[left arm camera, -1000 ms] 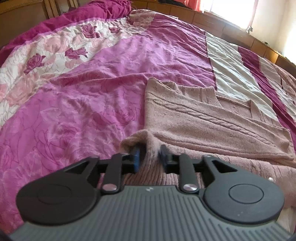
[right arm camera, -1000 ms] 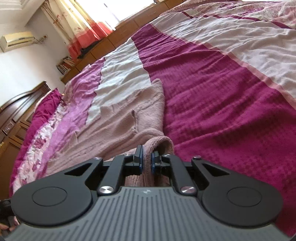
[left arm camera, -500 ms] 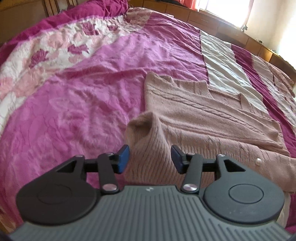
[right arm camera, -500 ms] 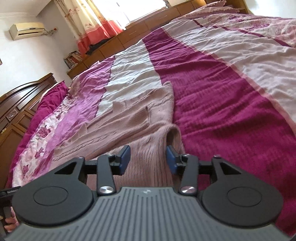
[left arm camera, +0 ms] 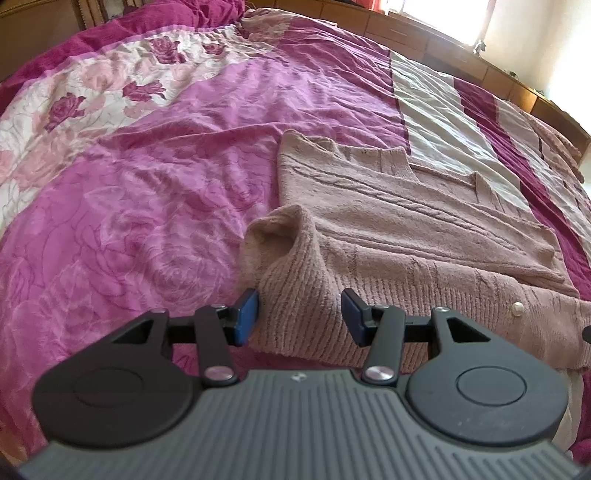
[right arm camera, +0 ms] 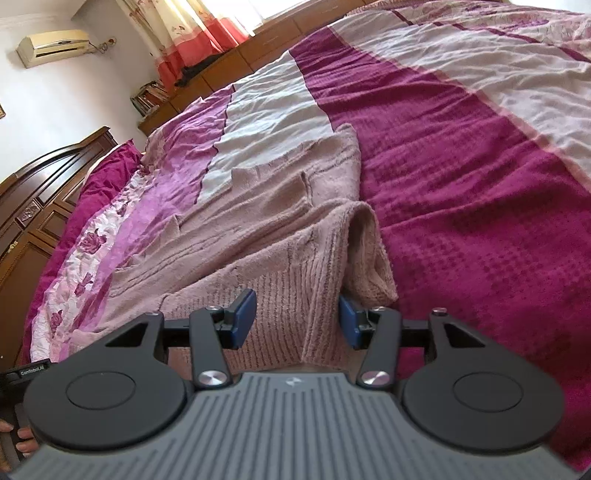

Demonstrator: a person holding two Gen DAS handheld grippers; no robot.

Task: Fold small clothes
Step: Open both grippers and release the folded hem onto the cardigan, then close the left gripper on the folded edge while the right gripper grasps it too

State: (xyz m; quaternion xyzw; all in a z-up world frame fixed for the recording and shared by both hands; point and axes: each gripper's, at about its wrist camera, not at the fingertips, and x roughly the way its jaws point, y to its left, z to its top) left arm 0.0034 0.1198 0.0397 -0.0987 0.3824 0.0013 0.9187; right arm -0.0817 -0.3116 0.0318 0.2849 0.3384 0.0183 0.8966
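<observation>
Pink sweater [left arm camera: 406,236] flat on bedspread [left arm camera: 155,192], hem folded up over body. Left gripper [left arm camera: 299,317] half open, pads clear of knit, holds nothing. Right gripper [right arm camera: 297,319] opening; hem corner between jaws, not pinched. Step judged: release after fold. Best practice: withdraw straight back, avoid dragging loose edge. No containers visible.

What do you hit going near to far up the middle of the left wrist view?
Left gripper, jaws apart → ribbed hem of the dusty-pink knitted cardigan → its flat cable-knit body → wrinkled magenta bedspread → brown wooden ledge.
</observation>
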